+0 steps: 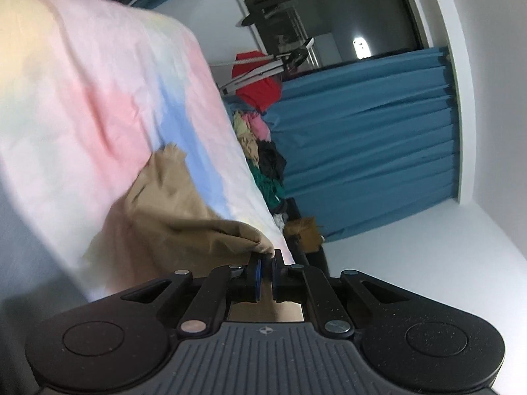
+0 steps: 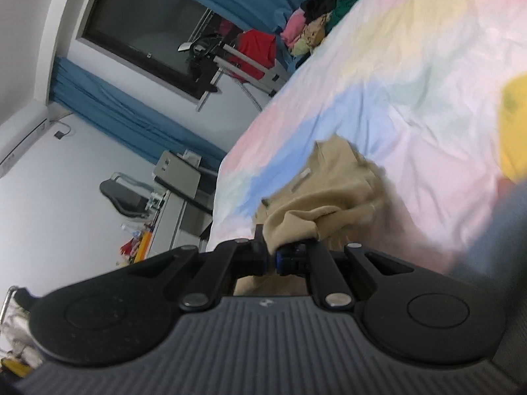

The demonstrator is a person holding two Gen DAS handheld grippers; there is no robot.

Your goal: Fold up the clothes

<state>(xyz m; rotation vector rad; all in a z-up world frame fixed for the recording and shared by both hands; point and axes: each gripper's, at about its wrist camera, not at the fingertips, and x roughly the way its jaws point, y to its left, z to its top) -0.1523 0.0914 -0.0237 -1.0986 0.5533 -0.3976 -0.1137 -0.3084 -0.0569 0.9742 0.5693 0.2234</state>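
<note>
While draped over the pastel bed sheet point(image 1: 98, 82), tan garment point(image 1: 171, 210) clamped in both the left hand-held gripper point(image 1: 266, 261) and right hand-held gripper point(image 2: 270, 252).

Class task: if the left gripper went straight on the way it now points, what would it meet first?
Probably the tan garment that the left gripper already pinches; past it, the pastel bedsheet. Depth is unclear in this fisheye view.

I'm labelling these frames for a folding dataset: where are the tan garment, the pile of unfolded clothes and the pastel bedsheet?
tan garment point(image 1: 171, 217), left wrist view, crumpled middle.
pile of unfolded clothes point(image 1: 263, 158), left wrist view, dark piece mid-pile.
pastel bedsheet point(image 2: 411, 65), right wrist view, bare yellow-pink patch.
</note>
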